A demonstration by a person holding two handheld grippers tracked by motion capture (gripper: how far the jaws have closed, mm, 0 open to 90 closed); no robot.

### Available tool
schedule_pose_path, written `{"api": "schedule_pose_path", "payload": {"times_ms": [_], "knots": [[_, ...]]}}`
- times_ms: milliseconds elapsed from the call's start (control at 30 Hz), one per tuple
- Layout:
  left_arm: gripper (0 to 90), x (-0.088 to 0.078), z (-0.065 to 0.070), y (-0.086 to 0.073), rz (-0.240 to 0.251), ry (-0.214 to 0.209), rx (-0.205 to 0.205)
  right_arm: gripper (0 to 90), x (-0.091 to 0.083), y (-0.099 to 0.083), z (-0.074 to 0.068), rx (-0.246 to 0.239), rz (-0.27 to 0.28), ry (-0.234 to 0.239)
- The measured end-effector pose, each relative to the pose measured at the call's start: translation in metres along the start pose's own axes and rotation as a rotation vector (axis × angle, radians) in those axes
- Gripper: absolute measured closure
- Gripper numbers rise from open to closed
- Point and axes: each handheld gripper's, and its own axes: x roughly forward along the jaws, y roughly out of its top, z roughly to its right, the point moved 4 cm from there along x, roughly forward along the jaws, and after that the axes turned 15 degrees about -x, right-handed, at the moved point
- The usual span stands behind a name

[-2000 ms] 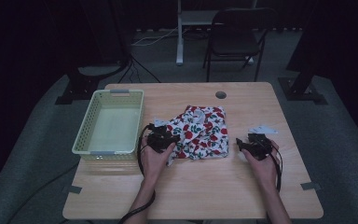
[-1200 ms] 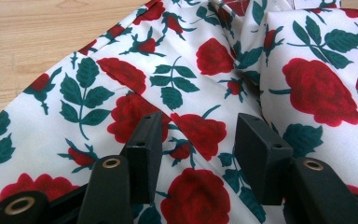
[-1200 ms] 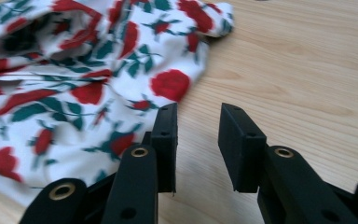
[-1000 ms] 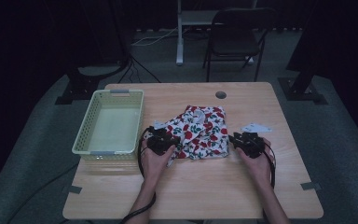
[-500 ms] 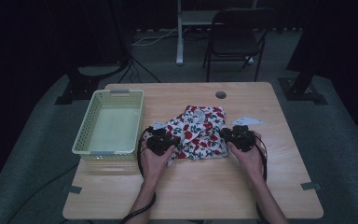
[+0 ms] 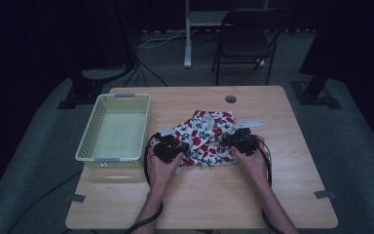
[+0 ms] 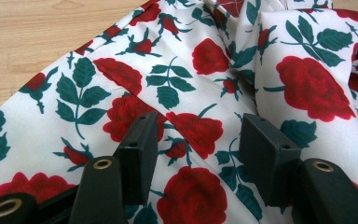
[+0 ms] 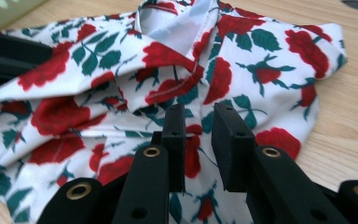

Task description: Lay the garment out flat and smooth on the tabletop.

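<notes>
One rose-print cloth (image 6: 205, 139) lay crumpled near the middle of the worktop (image 6: 282, 190), just right of the pale green basket (image 6: 115, 129). Both hands came in from the near edge, forearms angled inward, one at each side of the cloth. Left gripper (image 6: 168, 148) sat low on the cloth's left edge, tilted forward and down; in the left gripper view its fingers (image 7: 140, 151) stood wide apart over flat fabric, nothing pinched, and they had just been opening. Right gripper (image 6: 240, 139) sat at the cloth's right edge, pointing in toward the left one. In the right gripper view its fingers (image 8: 233, 144) stood close together with a narrow gap, a ridge of cloth under and between them; they had just been closing. Pads not clearly pressing the fabric, so no sure grip. A white corner of cloth stuck out to the right past the right gripper.
</notes>
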Motion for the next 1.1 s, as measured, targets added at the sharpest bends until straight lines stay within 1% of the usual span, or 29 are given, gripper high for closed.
{"api": "schedule_pose_path", "payload": {"times_ms": [67, 233, 400, 433, 567, 667, 767, 933, 1067, 1100], "knots": [[48.4, 0.0, 0.0, 0.0, 0.001, -0.001, -0.001, 75.1, 0.002, 0.002, 0.001, 0.012, -0.002, 0.005], [48.2, 0.0, 0.0, 0.0, 0.001, -0.006, -0.001, 74.8, 0.009, 0.005, 0.002, 0.021, -0.024, 0.014], [47.7, 0.0, 0.0, 0.0, 0.002, -0.006, 0.003, 73.9, 0.014, 0.008, 0.002, 0.035, -0.031, 0.031], [47.7, 0.0, 0.0, -0.001, 0.002, -0.007, 0.004, 73.9, 0.015, 0.008, 0.002, 0.036, -0.036, 0.028], [47.6, 0.0, 0.0, -0.001, 0.003, -0.008, 0.003, 73.1, 0.02, 0.005, 0.005, 0.057, -0.058, 0.026], [47.5, 0.0, -0.001, -0.001, 0.004, -0.01, 0.003, 72.4, 0.022, 0.004, 0.006, 0.068, -0.064, 0.034], [47.5, 0.0, -0.001, -0.001, 0.005, -0.011, 0.003, 70.5, 0.023, 0.004, 0.006, 0.068, -0.064, 0.041], [47.4, 0.0, -0.001, -0.001, 0.006, -0.013, 0.002, 67.3, 0.024, 0.004, 0.006, 0.085, -0.063, 0.057], [47.2, 0.0, -0.001, -0.001, 0.007, -0.014, 0.0, 66.2, 0.026, 0.001, 0.008, 0.117, -0.069, 0.055], [47.2, 0.0, -0.001, -0.001, 0.008, -0.016, 0.0, 66.0, 0.026, 0.001, 0.009, 0.119, -0.073, 0.052]]}}
